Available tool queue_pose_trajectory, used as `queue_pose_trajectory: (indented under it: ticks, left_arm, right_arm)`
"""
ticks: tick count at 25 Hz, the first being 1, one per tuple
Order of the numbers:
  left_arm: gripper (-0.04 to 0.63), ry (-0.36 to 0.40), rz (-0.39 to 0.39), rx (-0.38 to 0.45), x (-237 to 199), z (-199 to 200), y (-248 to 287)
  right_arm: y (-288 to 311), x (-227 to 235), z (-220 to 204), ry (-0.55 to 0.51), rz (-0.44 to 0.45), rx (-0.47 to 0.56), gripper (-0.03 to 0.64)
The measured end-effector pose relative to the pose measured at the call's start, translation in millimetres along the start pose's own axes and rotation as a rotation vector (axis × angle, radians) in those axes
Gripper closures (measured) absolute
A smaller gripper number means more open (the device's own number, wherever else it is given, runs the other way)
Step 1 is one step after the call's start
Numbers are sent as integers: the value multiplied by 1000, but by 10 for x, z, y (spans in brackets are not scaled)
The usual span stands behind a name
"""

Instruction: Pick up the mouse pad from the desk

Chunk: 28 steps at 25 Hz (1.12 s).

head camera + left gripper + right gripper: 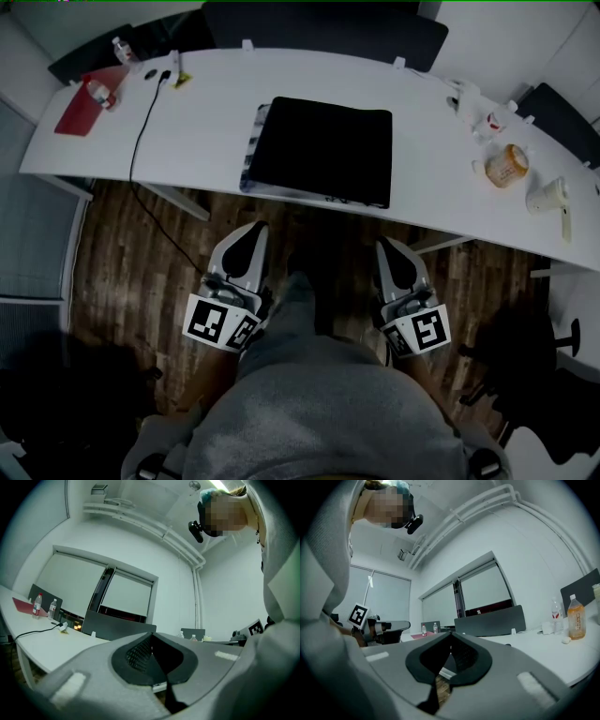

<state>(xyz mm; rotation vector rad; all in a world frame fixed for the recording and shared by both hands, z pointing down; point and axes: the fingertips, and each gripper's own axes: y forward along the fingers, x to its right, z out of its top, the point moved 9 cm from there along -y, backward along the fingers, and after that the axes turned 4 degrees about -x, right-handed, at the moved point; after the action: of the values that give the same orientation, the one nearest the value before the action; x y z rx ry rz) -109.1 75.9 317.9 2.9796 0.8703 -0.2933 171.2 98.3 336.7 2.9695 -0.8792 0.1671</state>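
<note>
1. Red flat folder point(78, 111) at the far left end of the white surface point(211, 108), a smooth, long, gently curved top.
2. Thin black cable point(141, 122), trailing from the back of the surface over its near edge towards the wood-plank floor point(117, 272).
3. Left claw point(249, 232): grey moulded shell with dark ribbed pads. Its jaws are pressed together with nothing between them. It is held over the floor, short of the surface's near edge and well apart from the pad.
4. Mouse pad point(323, 148): matte black, thin and rectangular with rounded corners. It lies flat at mid-surface, close to the near edge. A striped margin shows along its left and near sides; whether this belongs to the pad or to a sheet beneath cannot be told.
5. Right claw point(388, 247): same build as the left, jaws fully closed and empty. It is also over the floor, below the pad's right corner and not touching it.
6. Amber drink bottle point(507, 166) and white cup point(547, 195), near the right end of the surface.
7. Progress, as judged: the pick-up has not begun. The pad is untouched, and neither claw has reached the surface. What is left is the approach, opening the jaws, getting them onto a thin edge that lies nearly flush with the top, and lifting.
</note>
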Motion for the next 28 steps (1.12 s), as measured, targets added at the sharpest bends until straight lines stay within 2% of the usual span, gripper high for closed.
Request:
queue_pose_trajectory:
  ticks: [9,14,28]
  left_arm:
    - [603,16,-47,5,-626,92,864]
    - [603,20,-60,-21,-979,138,1268]
    - [603,26,-113,-50,-1542,198,1984]
  right_arm:
    - [881,443,85,-6,-50,24,620]
    - [1343,648,115,8,-73,47,620]
    - [1982,1045,145,-15,-168,20,620]
